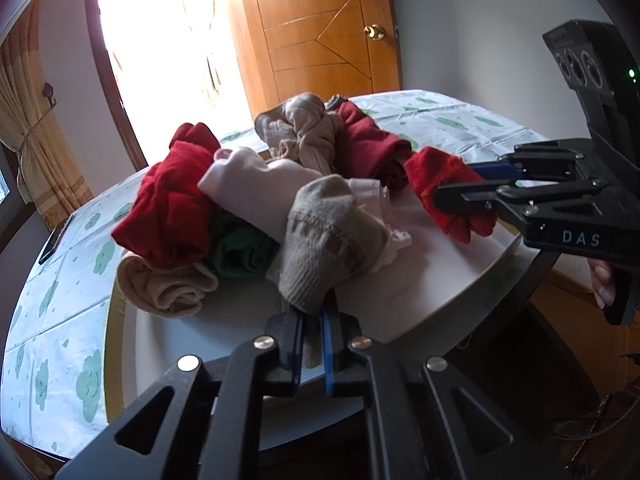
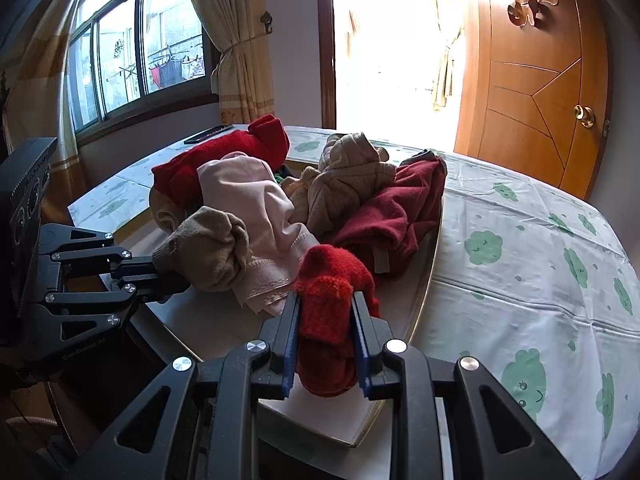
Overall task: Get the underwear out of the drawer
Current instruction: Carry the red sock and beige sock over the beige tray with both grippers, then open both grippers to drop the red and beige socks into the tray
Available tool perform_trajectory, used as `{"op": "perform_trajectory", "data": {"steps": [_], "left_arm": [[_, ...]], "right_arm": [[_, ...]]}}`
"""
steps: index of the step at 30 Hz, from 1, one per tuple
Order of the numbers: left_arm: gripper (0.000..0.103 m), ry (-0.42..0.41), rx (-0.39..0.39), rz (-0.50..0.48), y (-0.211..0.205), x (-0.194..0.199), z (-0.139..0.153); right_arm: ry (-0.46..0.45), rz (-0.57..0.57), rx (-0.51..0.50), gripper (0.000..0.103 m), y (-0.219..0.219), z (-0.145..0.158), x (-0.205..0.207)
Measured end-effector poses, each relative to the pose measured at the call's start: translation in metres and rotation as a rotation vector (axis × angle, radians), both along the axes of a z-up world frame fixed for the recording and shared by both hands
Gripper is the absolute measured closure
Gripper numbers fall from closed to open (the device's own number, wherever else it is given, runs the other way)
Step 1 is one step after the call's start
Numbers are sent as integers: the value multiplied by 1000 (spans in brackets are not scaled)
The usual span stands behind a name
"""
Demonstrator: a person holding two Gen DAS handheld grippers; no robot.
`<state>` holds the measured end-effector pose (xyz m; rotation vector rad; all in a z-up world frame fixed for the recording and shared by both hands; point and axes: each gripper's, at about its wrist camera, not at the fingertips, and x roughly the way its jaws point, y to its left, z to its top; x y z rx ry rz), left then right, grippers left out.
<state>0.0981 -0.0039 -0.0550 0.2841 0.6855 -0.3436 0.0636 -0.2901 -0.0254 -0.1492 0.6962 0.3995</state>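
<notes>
Right wrist: tilted-down right hand-held gripper (image 2: pixel 325 334) clamping red sock (image 2: pixel 330 300)

I am losing the lower end of the grey sock (image 1: pixel 320 240) between the left gripper (image 1: pixel 314 344) fingers, so its full length is staying unclear. The green garment (image 1: pixel 240 252) is showing only a patch under the red garment (image 1: pixel 172 212) and the pink underwear (image 1: pixel 256 184). The drawer (image 2: pixel 424 280) floor is mostly lying beneath the pile, and its near corner is disappearing behind the right gripper (image 2: pixel 326 344). The red sock (image 2: pixel 332 312) is trailing down out of sight between the blue pads.
</notes>
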Motion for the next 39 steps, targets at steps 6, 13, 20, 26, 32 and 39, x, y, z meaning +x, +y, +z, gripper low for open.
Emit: {"op": "perform_trajectory", "data": {"steps": [6, 13, 20, 26, 32, 39], "left_arm": [[98, 7, -2, 3, 0, 3, -3], [97, 2, 5, -4, -3, 3, -4], [94, -4, 15, -11, -10, 2, -2], [76, -28, 22, 3, -9, -1, -1], [40, -71, -1, 15, -5, -8, 6], [39, -90, -26, 9, 1, -24, 11]], "right_arm": [[3, -1, -29, 77, 5, -6, 0], [3, -17, -46, 77, 7, -8, 1], [0, -20, -56, 77, 7, -9, 1], [-18, -23, -40, 60, 5, -8, -5], [-33, -35, -7, 44, 1, -6, -11], [-34, -28, 14, 41, 2, -5, -30]]}}
